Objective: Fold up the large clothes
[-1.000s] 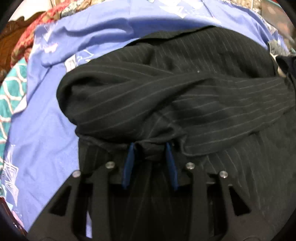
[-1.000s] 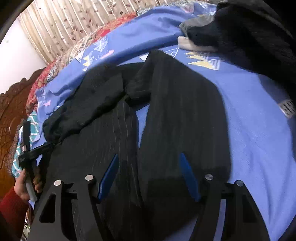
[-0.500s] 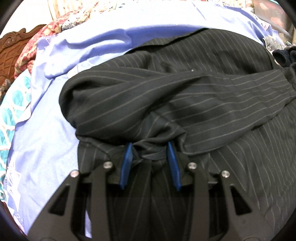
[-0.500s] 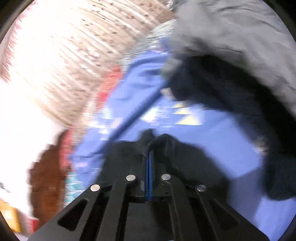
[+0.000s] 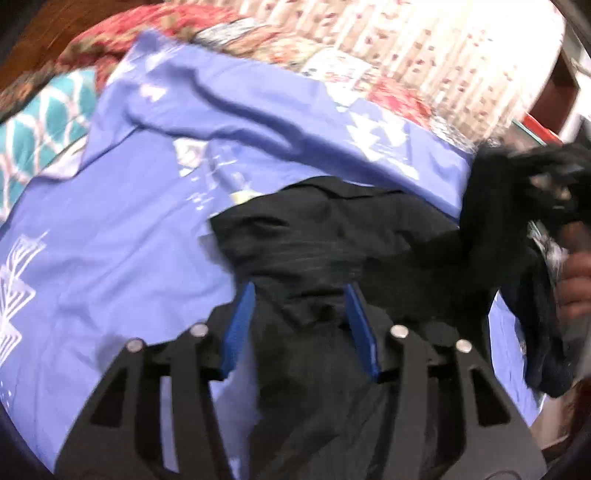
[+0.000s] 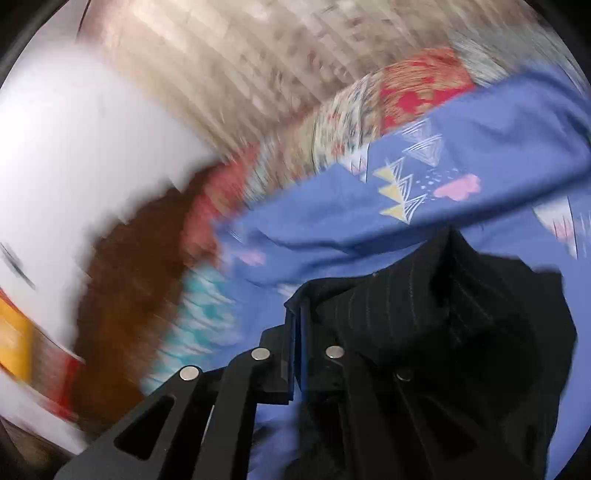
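Observation:
Black pinstriped trousers (image 5: 325, 236) lie bunched on a blue patterned bedsheet (image 5: 110, 236). My left gripper (image 5: 299, 291) has its blue pads apart with a wad of the trouser cloth bunched between them. In the right wrist view my right gripper (image 6: 295, 317) is shut on a fold of the same black trousers (image 6: 443, 317), which hang over its right side, lifted off the sheet. A hand and dark cloth (image 5: 535, 206) show at the right edge of the left wrist view. Both views are motion-blurred.
The bed carries a red floral quilt (image 5: 110, 33) and a teal patterned pillow (image 5: 33, 125) at the far left. A curtain (image 6: 258, 55) and a brown wooden headboard (image 6: 129, 295) stand behind. More dark clothes are heaped at the right.
My right gripper went from open over the flat trousers to shut on a fold and swung up and left. The trousers have been pulled into a smaller bunch; the left view has tilted up.

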Motion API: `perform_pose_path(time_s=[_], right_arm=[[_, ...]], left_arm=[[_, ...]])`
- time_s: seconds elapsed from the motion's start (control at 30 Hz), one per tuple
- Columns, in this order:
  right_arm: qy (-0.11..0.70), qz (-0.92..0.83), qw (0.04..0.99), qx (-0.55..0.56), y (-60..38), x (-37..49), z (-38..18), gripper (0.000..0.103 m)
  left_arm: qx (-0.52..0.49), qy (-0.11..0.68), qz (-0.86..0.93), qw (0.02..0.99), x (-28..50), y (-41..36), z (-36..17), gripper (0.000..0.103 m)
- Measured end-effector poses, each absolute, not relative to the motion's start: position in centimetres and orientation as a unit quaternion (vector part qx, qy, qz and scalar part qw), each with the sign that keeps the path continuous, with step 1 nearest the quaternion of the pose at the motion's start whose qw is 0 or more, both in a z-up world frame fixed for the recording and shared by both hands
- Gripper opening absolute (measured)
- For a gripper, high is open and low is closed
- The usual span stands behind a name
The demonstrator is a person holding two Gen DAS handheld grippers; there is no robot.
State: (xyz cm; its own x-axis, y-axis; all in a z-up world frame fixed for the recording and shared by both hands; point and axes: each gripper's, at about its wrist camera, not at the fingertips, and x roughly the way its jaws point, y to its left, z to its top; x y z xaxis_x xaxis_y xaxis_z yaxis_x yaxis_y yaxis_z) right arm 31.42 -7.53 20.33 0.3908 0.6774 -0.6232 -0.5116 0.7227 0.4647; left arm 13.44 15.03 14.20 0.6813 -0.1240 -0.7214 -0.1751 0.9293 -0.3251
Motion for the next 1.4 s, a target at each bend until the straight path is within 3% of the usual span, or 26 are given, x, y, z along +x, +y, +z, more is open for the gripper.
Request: perform_pose_path(time_s=[0.1, 0.2, 0.33, 0.4, 0.53, 0.6, 0.7, 0.8, 0.97, 1.23, 1.4], right_arm=[[0.467, 0.344, 0.815, -0.005, -2.9, 30.0, 15.3, 0.044], [0.419, 0.391, 0.815, -0.088, -1.5, 26.1, 15.0, 0.047], [0.360, 0.439, 0.823, 0.000, -7.2, 24.9, 18.7, 0.052], [0.340, 0.414, 0.843, 0.046, -12.9, 26.0, 19.3, 0.064], [0.375, 0.280, 0.878, 0.104, -23.1, 30.3, 16.1, 0.069], [0.404, 0.236, 0.872, 0.143, -27.1, 31.6, 13.8, 0.069], [0.414, 0.208, 0.869, 0.175, -29.4, 32.4, 11.6, 0.069], [0.424, 0.235, 0.853, 0.192, -27.2, 32.3, 10.8, 0.069], [0.414, 0.326, 0.842, 0.119, -16.8, 31.3, 11.6, 0.069], [0.539, 0.535, 0.617, 0.206, -1.3, 31.5, 8.1, 0.069], [0.518, 0.567, 0.607, 0.204, -5.1, 30.0, 9.3, 0.069]], left_arm=[[-0.217, 0.413, 0.028, 0.884, 13.8, 16.8, 13.3, 0.050], [-0.247, 0.422, 0.028, 0.872, 14.2, 17.6, 12.2, 0.049], [-0.276, 0.431, 0.013, 0.859, 15.3, 17.2, 11.8, 0.049], [-0.265, 0.430, 0.001, 0.863, 16.1, 16.3, 12.2, 0.049], [-0.248, 0.439, -0.028, 0.863, 18.3, 14.6, 12.6, 0.050], [-0.258, 0.445, -0.029, 0.857, 19.6, 14.3, 12.5, 0.068], [-0.286, 0.458, -0.023, 0.841, 21.5, 13.6, 11.7, 0.069], [-0.284, 0.468, -0.048, 0.836, 22.9, 10.9, 11.9, 0.069], [-0.223, 0.437, -0.068, 0.869, 22.3, 8.1, 14.5, 0.069], [-0.307, 0.385, 0.016, 0.870, 17.2, 17.8, 16.1, 0.069], [-0.314, 0.376, 0.058, 0.870, 15.7, 21.1, 16.3, 0.069]])
